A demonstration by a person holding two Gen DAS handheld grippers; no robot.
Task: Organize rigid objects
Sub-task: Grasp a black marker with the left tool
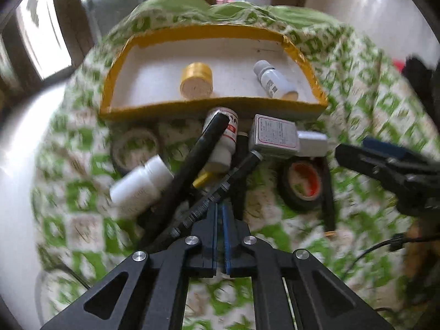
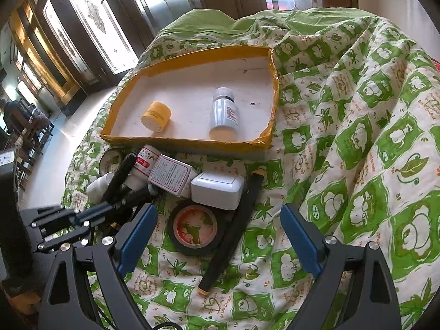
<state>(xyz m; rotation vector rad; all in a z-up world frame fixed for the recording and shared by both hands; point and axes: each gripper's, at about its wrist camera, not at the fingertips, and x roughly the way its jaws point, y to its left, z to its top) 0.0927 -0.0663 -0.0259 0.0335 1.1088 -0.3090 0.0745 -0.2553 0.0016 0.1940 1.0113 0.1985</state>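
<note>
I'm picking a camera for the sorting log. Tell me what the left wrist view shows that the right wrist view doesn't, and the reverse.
Only the left wrist view: the left gripper head-on, its blue-padded jaws shut, and the short yellow pen under the black markers.

Only the right wrist view: the right gripper open above the black tape roll, and the whole long black marker with orange ends.

Both: the yellow-edged white tray holding a yellow jar and a grey-capped white bottle, on the green patterned quilt.

Bright window daylight; left wrist view motion-blurred, right sharp, fisheye-bent edges
</note>
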